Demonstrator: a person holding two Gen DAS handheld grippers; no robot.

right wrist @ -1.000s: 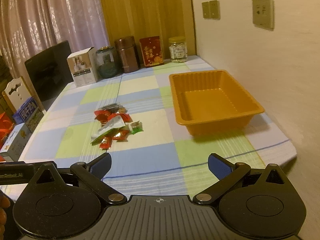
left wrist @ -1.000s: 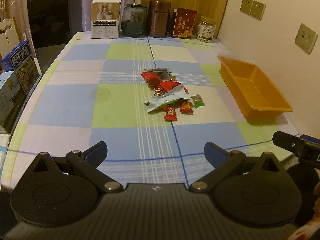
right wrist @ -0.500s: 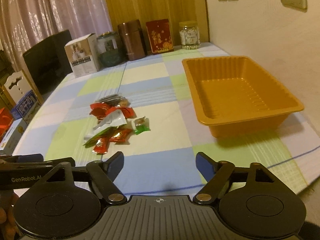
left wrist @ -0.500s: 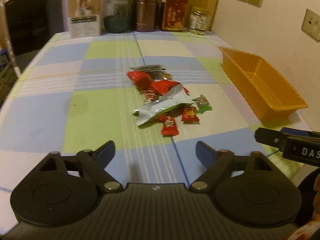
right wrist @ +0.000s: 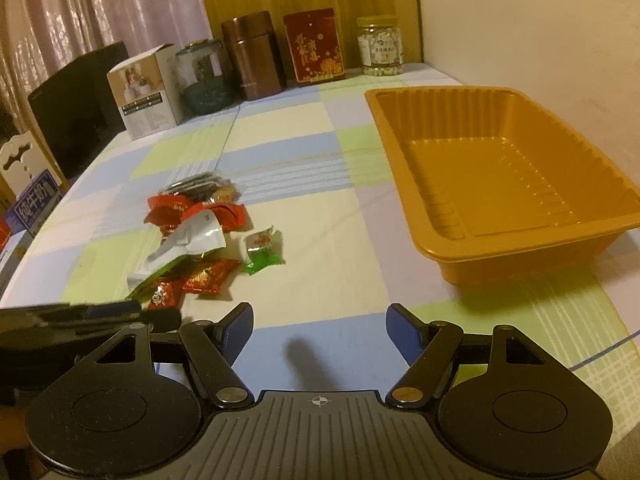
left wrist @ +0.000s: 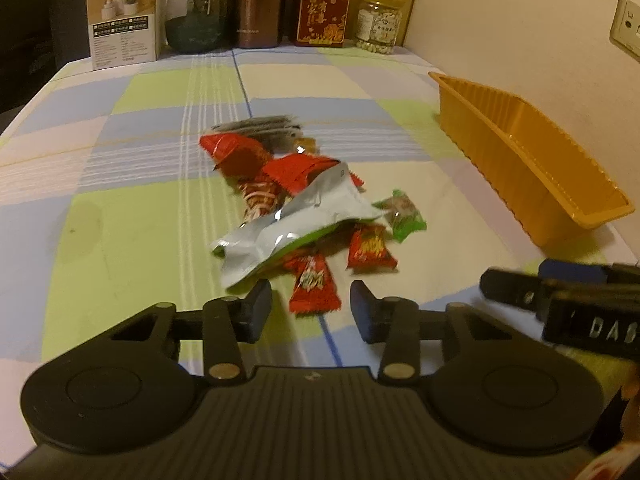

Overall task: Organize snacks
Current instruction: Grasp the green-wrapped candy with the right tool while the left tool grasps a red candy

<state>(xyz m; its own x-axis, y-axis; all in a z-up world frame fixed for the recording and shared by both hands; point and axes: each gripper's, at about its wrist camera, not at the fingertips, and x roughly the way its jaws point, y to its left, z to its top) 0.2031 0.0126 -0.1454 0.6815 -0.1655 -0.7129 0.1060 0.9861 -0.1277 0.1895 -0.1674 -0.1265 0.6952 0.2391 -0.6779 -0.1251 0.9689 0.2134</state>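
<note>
The left tool [left wrist: 311, 307] has come down close to the pile of snacks on the checked cloth surface [left wrist: 132, 200]. A second ago the pile was far off; now it fills the middle of the left view. Its jaws have just been closing and are much narrower than before. A small red snack packet [left wrist: 314, 283] lies on the cloth right between the two tips, but the pads are not pressing on it, so this tool holds nothing.

Just behind that packet is a silver and green crinkly bag [left wrist: 288, 228]. Another red packet [left wrist: 370, 249] and a small green candy [left wrist: 404, 216] lie beside it, with bigger red wrappers [left wrist: 256, 160] farther back.

The right tool [right wrist: 320, 328] is lower and closer to the surface too. Its jaws have also just been closing a little, but they are wide apart with only bare blue cloth between them. The orange plastic tray [right wrist: 520, 256] sits to the right of the snacks, well apart from them, and nothing is in it. It looks bigger in the right view than before.
</note>
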